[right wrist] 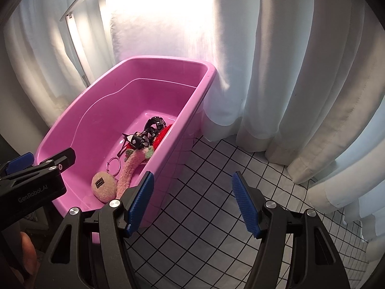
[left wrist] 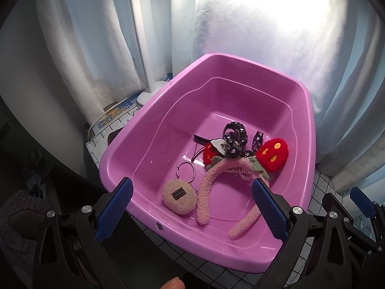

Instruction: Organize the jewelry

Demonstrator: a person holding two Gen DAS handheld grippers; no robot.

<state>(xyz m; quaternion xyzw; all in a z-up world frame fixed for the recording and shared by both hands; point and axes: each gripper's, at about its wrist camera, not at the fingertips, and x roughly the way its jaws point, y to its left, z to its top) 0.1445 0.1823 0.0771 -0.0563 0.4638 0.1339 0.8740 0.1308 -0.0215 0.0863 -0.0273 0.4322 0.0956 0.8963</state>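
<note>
Left of the tub (left wrist: 120,159): curtain (left wrist: 79,48), a white lamp post (left wrist: 142,43), printed packaging wedged by the far corner. Over the tub's near rim: left gripper (left wrist: 191,207), pads wide apart, gripping nothing, seemingly poised for a pick from the heap. Inside the tub, near-left of the heap: a beige pompom (left wrist: 179,198), chained to a key ring (left wrist: 185,171) just beyond, the pair running near to far. Centre of the tub floor: the pink headband (left wrist: 211,187), arch toward the far wall, both legs trailing toward the near rim, long axis near to far, right leg ending under the right pad. On the arch: two red plush ears (left wrist: 273,154) either side, black ribbon and bracelets (left wrist: 234,137) piled on top, a bead chain tucked beneath, apparently dumped there awaiting sorting. Right of the tub, over the grid cloth (right wrist: 216,204): right gripper (right wrist: 192,204), pads apart and bare, well clear of the jewelry, likely waiting its turn.
</note>
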